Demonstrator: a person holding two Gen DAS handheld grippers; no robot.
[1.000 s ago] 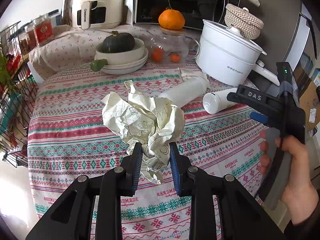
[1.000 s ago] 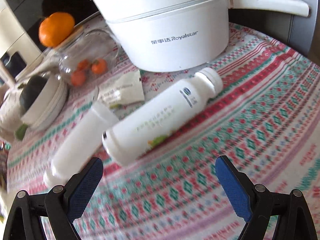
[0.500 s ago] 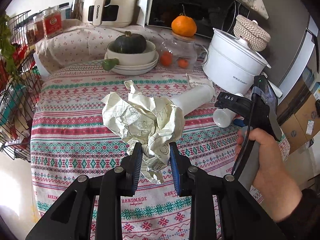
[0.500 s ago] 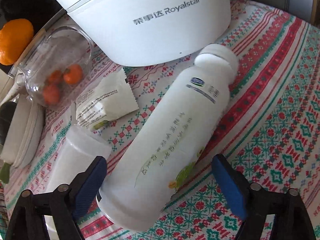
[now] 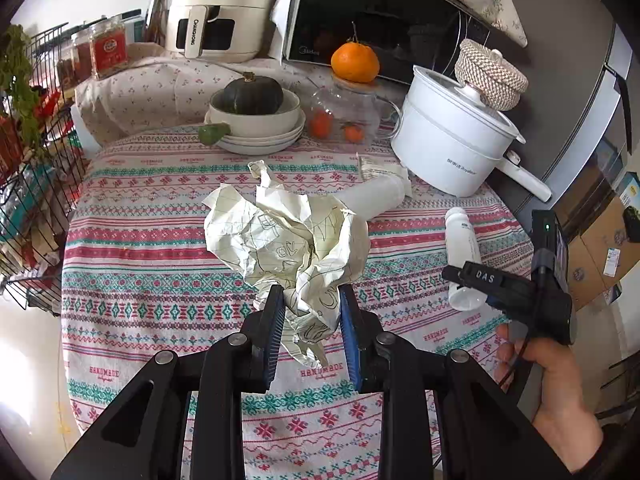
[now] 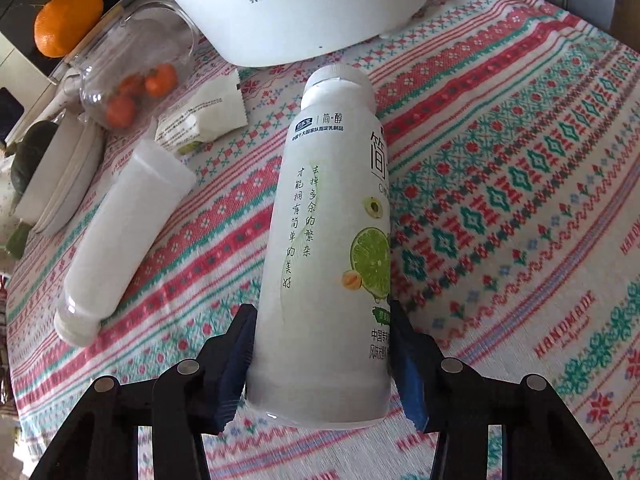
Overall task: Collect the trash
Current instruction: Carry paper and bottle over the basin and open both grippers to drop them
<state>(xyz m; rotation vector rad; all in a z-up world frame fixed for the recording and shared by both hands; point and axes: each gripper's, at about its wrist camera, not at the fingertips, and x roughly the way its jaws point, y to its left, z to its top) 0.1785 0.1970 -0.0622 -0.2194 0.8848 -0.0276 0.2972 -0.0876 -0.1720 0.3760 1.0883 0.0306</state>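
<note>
The yoghurt bottle (image 6: 328, 240) looks light, stiff and smooth, likely slippery, so its wide lower body is the place to hold. It lies on the worktop (image 6: 520, 200), base near, cap far, with the right gripper (image 6: 320, 356) fingers pressed against both flanks. The left gripper (image 5: 312, 328) fingers are clamped on soft, weightless crumpled paper (image 5: 288, 240), held above the cloth.
</note>
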